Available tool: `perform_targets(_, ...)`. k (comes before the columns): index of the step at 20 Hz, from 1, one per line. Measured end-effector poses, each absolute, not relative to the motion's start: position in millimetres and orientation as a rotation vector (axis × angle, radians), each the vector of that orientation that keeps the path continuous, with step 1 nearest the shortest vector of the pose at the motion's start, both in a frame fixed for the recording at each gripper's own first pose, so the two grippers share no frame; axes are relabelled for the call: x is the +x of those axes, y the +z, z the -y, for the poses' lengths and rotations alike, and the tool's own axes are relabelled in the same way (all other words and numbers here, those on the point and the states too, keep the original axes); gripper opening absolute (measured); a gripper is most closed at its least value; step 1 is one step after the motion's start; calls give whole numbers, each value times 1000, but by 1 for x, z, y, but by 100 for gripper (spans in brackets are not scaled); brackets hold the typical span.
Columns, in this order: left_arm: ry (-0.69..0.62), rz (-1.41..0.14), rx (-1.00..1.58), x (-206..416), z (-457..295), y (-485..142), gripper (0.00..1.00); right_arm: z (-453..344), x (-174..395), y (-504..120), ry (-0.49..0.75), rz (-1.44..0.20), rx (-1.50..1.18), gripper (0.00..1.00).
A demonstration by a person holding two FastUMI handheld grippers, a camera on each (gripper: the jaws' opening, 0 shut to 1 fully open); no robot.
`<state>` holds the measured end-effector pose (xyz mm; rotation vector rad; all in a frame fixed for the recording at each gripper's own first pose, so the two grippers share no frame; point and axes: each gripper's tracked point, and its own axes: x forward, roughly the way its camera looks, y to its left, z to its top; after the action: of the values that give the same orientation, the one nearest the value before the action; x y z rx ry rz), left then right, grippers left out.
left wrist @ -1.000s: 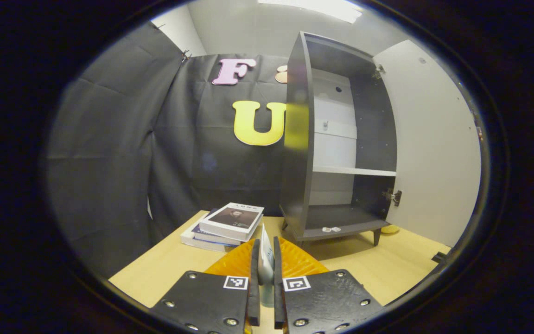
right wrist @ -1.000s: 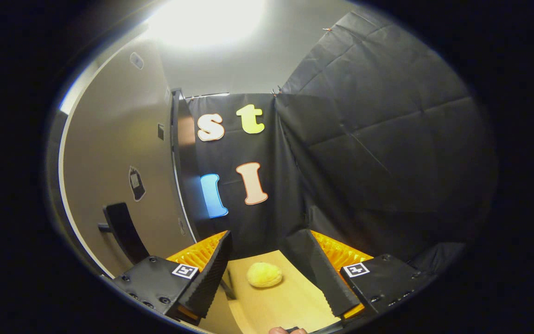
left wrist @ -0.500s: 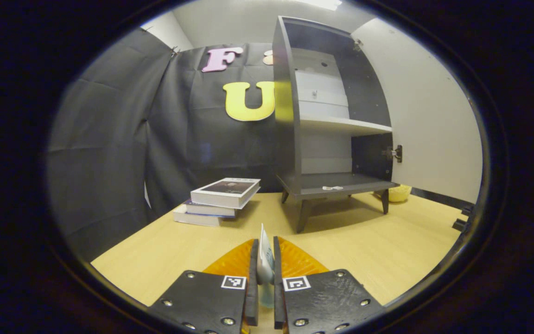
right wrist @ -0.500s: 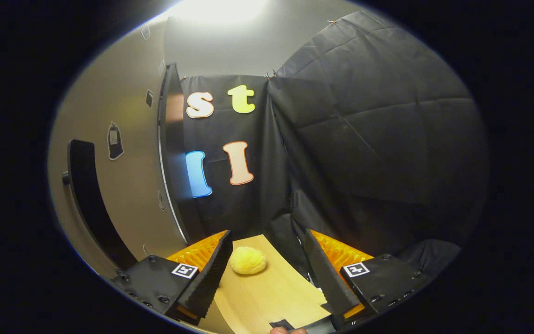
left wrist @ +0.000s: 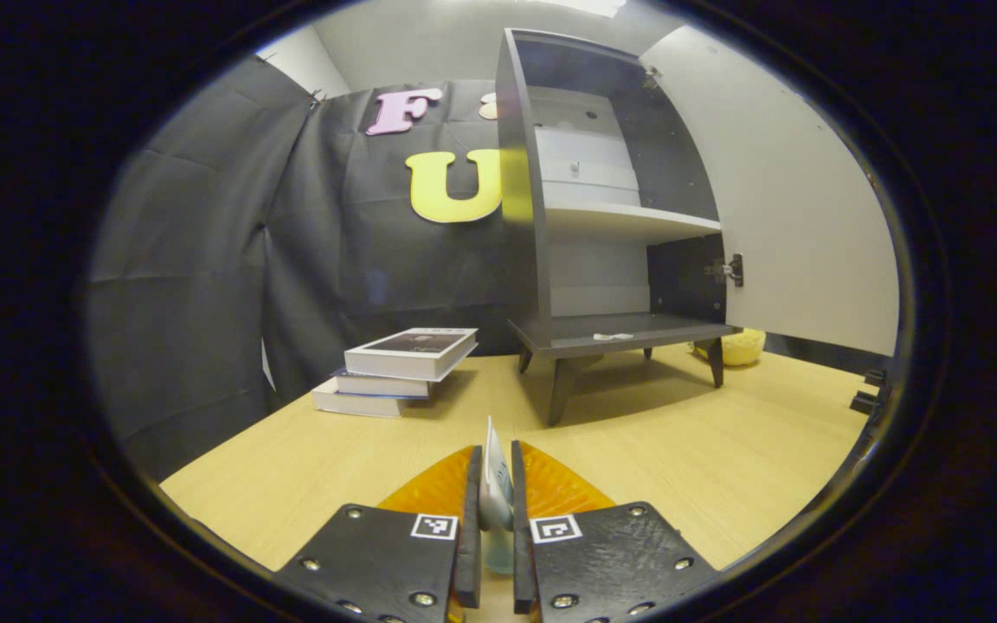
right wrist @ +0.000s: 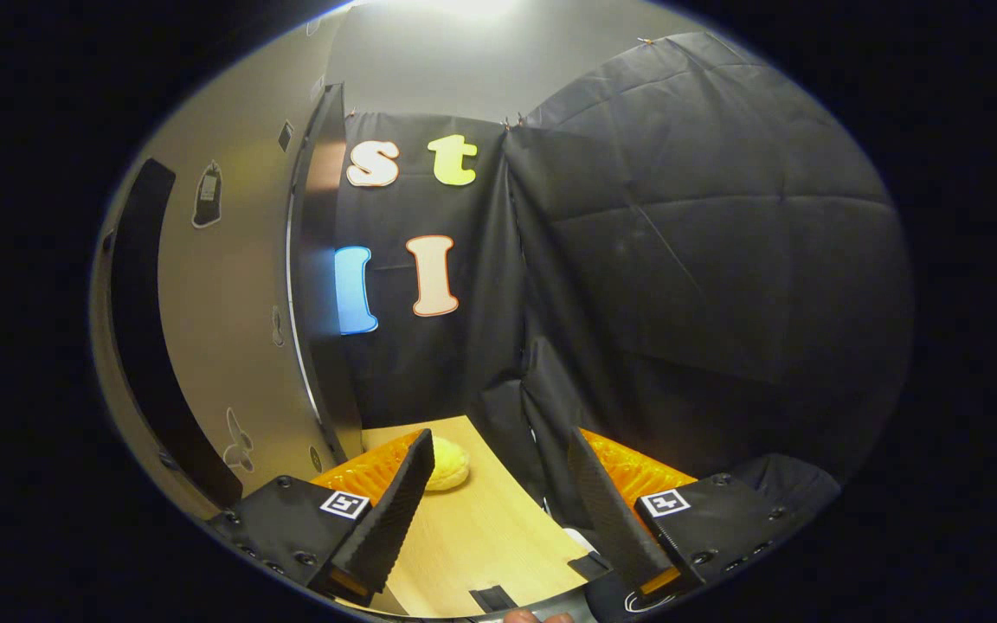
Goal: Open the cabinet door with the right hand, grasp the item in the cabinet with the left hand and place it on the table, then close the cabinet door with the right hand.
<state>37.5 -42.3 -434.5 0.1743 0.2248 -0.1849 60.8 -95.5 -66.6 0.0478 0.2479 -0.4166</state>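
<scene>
Packet (left wrist: 493,474) was pinched tight in the left gripper (left wrist: 492,519), best lowered gently onto the table (left wrist: 680,450) at 12 o'clock, while the right gripper (right wrist: 498,510) waited with its fingers apart.

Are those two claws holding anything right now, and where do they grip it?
The left gripper pinches a thin white packet by its lower part; the top pokes out above the fingers. The right gripper is open, holding nothing.

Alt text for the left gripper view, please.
The left tool is shut on a thin white packet above a wooden table. Beyond stand a dark cabinet with its door open and stacked books.
</scene>
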Motion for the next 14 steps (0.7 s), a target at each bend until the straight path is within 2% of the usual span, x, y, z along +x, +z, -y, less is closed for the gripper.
perform_targets(3,-186,-253,149,33,42,-447,17,97,58,-79,-425,-277,38,98)
perform_targets(4,-189,-249,148,32,42,-444,12,96,56,-82,-425,-291,31,98)
perform_targets(5,-192,-243,154,31,42,-438,19,96,50,-84,-429,-298,28,93)
perform_targets(6,-199,-238,165,31,43,-432,19,96,46,-86,-430,-301,30,98)
perform_targets(7,-210,-233,173,34,45,-428,19,97,43,-88,-433,-303,35,98)
perform_targets(9,-223,-238,182,31,45,-419,50,96,40,-91,-432,-310,48,98)
perform_targets(10,-218,-242,195,30,43,-412,65,98,37,-93,-433,-312,49,93)
perform_targets(12,-209,-236,219,25,40,-393,96,106,27,-103,-445,-320,46,93)
perform_targets(14,-207,-233,226,18,42,-373,96,106,21,-115,-434,-326,55,93)
